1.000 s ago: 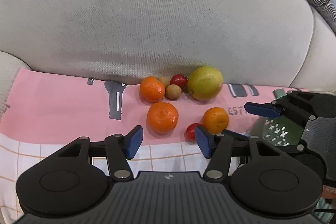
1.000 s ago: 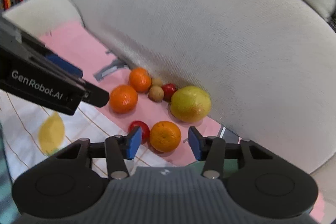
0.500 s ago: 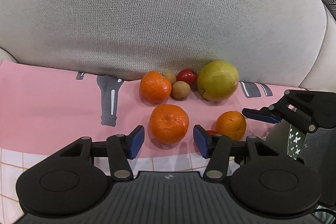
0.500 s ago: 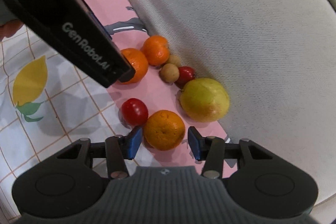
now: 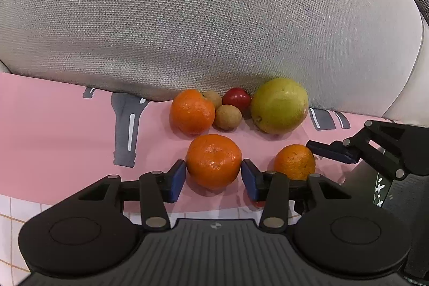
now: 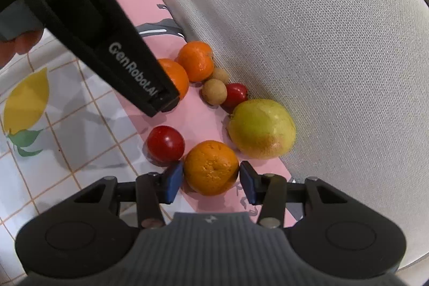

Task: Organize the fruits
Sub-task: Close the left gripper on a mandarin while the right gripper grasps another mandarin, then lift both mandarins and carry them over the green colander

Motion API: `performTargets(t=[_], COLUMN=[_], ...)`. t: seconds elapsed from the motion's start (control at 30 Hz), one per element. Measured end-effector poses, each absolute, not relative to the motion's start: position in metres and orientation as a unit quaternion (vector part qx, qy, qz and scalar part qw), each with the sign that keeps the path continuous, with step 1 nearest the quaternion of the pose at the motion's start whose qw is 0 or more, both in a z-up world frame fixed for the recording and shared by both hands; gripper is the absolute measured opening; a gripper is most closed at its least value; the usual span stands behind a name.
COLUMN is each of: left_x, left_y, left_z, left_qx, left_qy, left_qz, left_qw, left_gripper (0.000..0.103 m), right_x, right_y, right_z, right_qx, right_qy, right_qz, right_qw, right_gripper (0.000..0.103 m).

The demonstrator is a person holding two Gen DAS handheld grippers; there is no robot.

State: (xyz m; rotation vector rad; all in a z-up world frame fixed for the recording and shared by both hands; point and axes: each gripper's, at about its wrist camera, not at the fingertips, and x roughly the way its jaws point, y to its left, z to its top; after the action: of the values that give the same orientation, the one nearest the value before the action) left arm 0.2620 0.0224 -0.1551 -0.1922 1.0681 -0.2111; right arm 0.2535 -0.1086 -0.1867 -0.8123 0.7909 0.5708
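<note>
A mandarin [image 5: 213,161] is framed between the blue pads of the left gripper [image 5: 213,180], whose jaws are closing; slim gaps are seen at both pads, so no grip yet. A second mandarin [image 6: 211,167] is bracketed by the right gripper [image 6: 211,182], pads at or just off its sides; contact cannot be told. Both fruits lie on a pink cloth [image 5: 53,141] spread over a sofa seat.

Only the right wrist view shows the red tomato [image 6: 165,143] touching the second mandarin's left side, the white grid cloth with a lemon print [image 6: 25,101], and a fingertip [image 6: 16,46] behind the left gripper's body. Only the left wrist view shows the right gripper's finger [image 5: 332,152] from the side, against the second mandarin.

Behind, a third mandarin [image 5: 193,111], two brown fruits [image 5: 228,117], another tomato [image 5: 236,99] and a large yellow-green fruit [image 5: 278,105] are packed against the grey cushion [image 5: 214,18]. Open cloth is left toward the left side.
</note>
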Motion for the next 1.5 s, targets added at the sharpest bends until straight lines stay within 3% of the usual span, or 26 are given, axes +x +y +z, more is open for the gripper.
performTargets(t=[0.5,1.0,1.5], left_x=[0.233,0.171,0.154], left_y=[0.028,-0.008,-0.093], left_z=[-0.111,-0.038,-0.022], left_qx=[-0.099,-0.101,-0.049], left_qy=[0.472,0.429,0.435], left_qz=[-0.096,-0.141,-0.225], left_qw=[0.871,0.887,0.870], left_gripper=[0.048,0.048,0.048], right_x=[0.225,0.150,0.112], right_y=[-0.115,-0.171,-0.263], right_z=[-0.146,-0.069,-0.080], right_qx=[-0.330,-0.165,-0.080], right_qy=[0.330,0.308,0.339], right_qz=[0.260,0.217,0.132], right_qw=[0.845,0.911,0.928], right_gripper=[0.043,0.043,0.043])
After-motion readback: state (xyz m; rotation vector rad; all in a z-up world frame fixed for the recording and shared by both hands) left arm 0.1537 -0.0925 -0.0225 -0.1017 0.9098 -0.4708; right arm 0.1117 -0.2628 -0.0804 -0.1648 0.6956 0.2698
